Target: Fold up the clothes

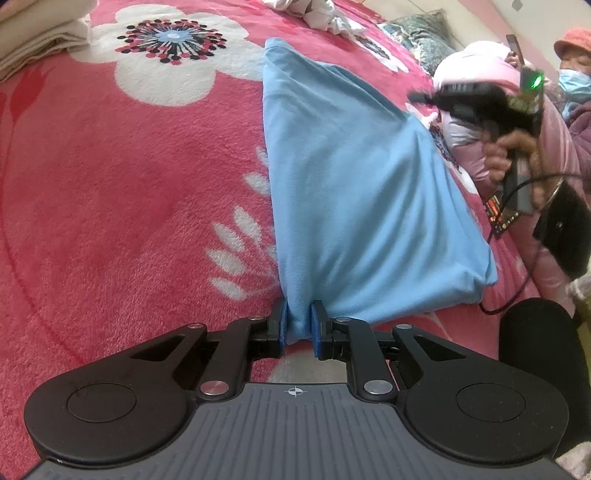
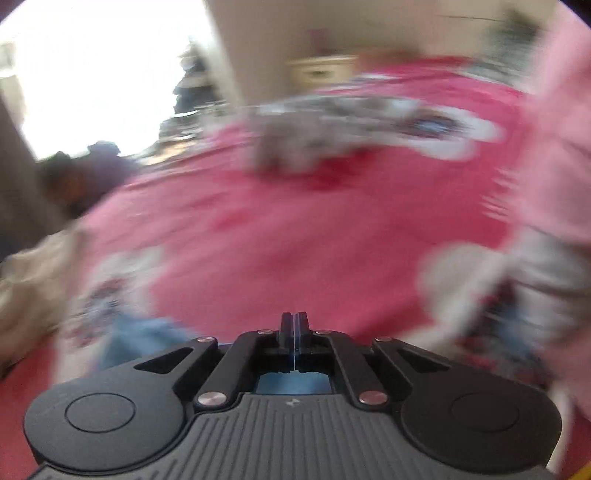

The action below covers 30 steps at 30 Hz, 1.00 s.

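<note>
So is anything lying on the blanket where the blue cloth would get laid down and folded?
Nothing visible. The left hand-held gripper grips the light blue fleece cloth; the pink floral blanket beside it is bare. The folded cream fabric and crumpled white garment lie far off.

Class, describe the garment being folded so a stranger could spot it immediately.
Find the pink floral blanket covering the bed. On it lies the light blue garment, one end pinched by the left hand-held gripper. It is the only plain blue cloth; the other piles are cream or patterned.
</note>
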{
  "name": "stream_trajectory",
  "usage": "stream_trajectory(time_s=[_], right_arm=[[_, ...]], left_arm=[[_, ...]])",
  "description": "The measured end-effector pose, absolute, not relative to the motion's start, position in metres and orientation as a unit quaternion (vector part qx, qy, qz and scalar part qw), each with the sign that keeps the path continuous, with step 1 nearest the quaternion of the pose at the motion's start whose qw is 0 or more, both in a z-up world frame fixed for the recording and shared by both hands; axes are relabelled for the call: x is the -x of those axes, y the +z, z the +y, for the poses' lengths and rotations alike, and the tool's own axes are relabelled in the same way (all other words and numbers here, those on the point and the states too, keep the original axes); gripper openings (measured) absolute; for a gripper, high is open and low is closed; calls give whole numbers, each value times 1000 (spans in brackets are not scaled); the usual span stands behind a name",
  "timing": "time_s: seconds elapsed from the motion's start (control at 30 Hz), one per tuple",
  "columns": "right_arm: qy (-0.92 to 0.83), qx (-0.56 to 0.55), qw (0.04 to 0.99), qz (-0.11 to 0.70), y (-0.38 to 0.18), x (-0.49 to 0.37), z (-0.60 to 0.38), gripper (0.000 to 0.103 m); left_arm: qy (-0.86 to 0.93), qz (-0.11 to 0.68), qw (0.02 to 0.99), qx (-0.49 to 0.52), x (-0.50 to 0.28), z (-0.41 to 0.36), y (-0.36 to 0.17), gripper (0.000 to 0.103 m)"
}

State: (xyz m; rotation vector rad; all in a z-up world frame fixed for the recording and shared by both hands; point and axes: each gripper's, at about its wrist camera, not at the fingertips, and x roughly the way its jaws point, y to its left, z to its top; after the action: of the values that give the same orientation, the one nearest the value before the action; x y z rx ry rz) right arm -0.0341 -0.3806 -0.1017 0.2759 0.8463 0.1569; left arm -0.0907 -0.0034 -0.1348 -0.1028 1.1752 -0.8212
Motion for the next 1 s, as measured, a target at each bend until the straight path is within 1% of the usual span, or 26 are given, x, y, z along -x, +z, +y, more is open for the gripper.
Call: stream_trajectory(time_s=[0.07, 0.13, 0.2, 0.3, 0.4, 0.47, 0.5, 0.57, 0.6, 0.63, 0.67, 0.77, 0.8, 0.9, 0.93, 0.97, 1.0], right_arm=[[129, -125, 897, 405, -95, 28, -362, 3], [160, -114, 884, 423, -104, 14, -344, 3], [102, -142, 891, 419, -114, 1, -354, 0], [20, -193, 896, 400, -121, -11, -375, 3], [111, -214, 892, 383, -107, -7, -366, 4], [187, -207, 871, 404, -107, -8, -349, 4], [185, -198, 868, 416, -112, -12, -343, 4], [157, -177, 866, 440, -126, -21, -335, 3], [97, -181, 876, 437, -129, -23, -343, 0], [21, -187, 885, 427, -132, -24, -355, 0], [-44, -200, 889, 410, -129, -20, -370, 6], [-81, -248, 900, 348, -99, 13, -412, 6], [-77, -235, 910, 333, -84, 26, -420, 6], [-42, -145, 944, 294, -34, 70, -431, 7], [-24, -114, 951, 285, -18, 82, -432, 8], [-6, -82, 958, 275, -2, 94, -432, 17], [17, -48, 959, 280, 7, 102, -425, 29]], left_arm=[[-377, 539, 751, 48, 90, -3, -135, 15], [-377, 541, 750, 52, 89, -3, -135, 15], [-378, 538, 752, 53, 90, -3, -135, 15], [-381, 534, 753, 56, 91, -2, -136, 15], [-385, 535, 750, 61, 90, 0, -137, 15], [-387, 538, 746, 66, 88, 1, -138, 15], [-387, 539, 745, 67, 87, 1, -138, 15], [-387, 541, 744, 70, 86, 0, -139, 15], [-386, 540, 744, 71, 87, 0, -138, 15], [-385, 539, 746, 71, 88, 0, -138, 15], [-385, 537, 747, 69, 89, -1, -138, 15], [-385, 534, 750, 64, 91, -2, -137, 15], [-386, 534, 749, 63, 90, -2, -137, 15], [-387, 540, 744, 67, 87, -2, -137, 15], [-387, 543, 742, 70, 86, -2, -137, 16], [-386, 546, 740, 73, 85, -1, -137, 16], [-385, 549, 738, 75, 83, 0, -136, 16]])
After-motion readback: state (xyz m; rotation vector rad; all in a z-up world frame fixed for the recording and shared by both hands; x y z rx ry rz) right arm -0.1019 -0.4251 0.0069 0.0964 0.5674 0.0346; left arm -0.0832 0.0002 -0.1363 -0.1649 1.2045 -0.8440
